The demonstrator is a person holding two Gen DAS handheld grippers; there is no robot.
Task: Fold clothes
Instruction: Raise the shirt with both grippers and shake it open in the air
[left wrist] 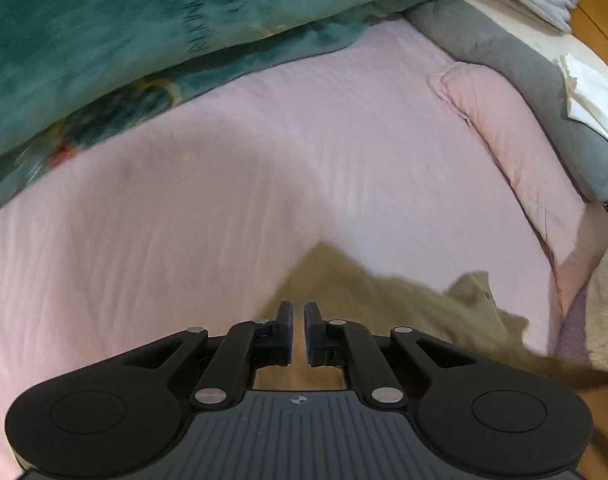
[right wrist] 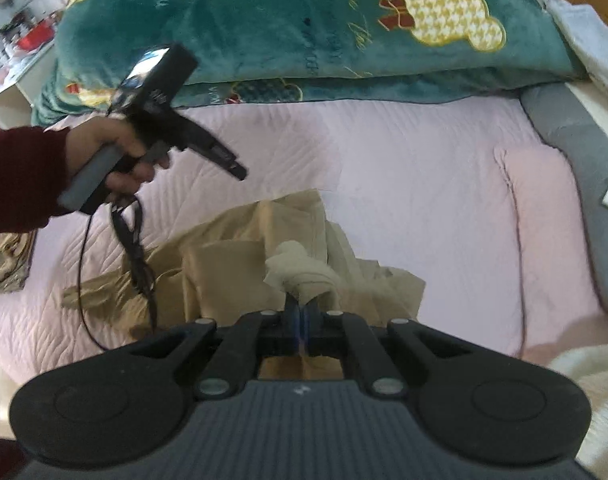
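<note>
One tan garment (right wrist: 240, 268) lies crumpled on the pink bed sheet (right wrist: 384, 168), spreading from just under the right gripper (right wrist: 303, 312) out to the left of its fingers, with a peak of cloth rising ahead of the tips; it is too bunched to show a clear long axis or which end is which. The right gripper's pads are pressed together on a pale, twisted fold of that garment. The left gripper (left wrist: 298, 312) has a narrow gap between its pads with nothing in it, and the tan cloth spreads below and to the right of its fingers. Beyond both sets of fingertips lies a teal blanket (right wrist: 304, 32). The garment's near edge is hidden behind the gripper bodies, and motion blur softens its folds.
</note>
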